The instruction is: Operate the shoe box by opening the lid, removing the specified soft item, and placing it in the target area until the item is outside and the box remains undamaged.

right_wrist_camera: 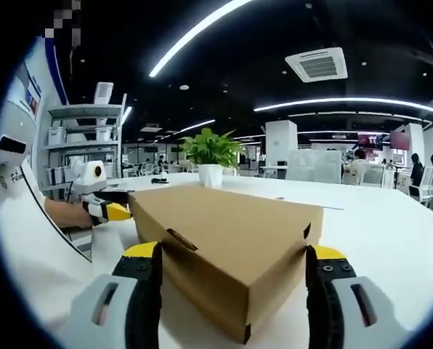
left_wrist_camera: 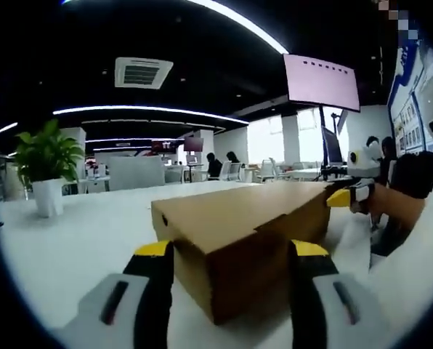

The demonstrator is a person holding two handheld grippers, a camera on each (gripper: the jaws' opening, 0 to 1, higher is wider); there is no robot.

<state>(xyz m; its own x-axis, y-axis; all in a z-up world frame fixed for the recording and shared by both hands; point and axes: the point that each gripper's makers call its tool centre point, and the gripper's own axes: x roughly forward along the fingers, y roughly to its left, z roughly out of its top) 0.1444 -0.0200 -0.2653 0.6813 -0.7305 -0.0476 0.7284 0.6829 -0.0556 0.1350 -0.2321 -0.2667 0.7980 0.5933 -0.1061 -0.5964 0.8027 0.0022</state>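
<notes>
Left gripper view: open-plan office, white table (left_wrist_camera: 78,240), potted plant (left_wrist_camera: 46,171) at left; closed cardboard box (left_wrist_camera: 238,240) between the spread jaws of the left gripper (left_wrist_camera: 235,254). Right gripper view: same table (right_wrist_camera: 391,225); box (right_wrist_camera: 231,254) lid shut, plant (right_wrist_camera: 211,158) behind it, right gripper (right_wrist_camera: 235,258) jaws apart, flanking it.

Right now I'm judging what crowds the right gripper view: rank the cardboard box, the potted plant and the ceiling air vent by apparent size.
1. Cardboard box, by far the largest, though it sits closest to the camera.
2. Potted plant.
3. Ceiling air vent; close to the plant in apparent size, so that order is unsure.
</notes>
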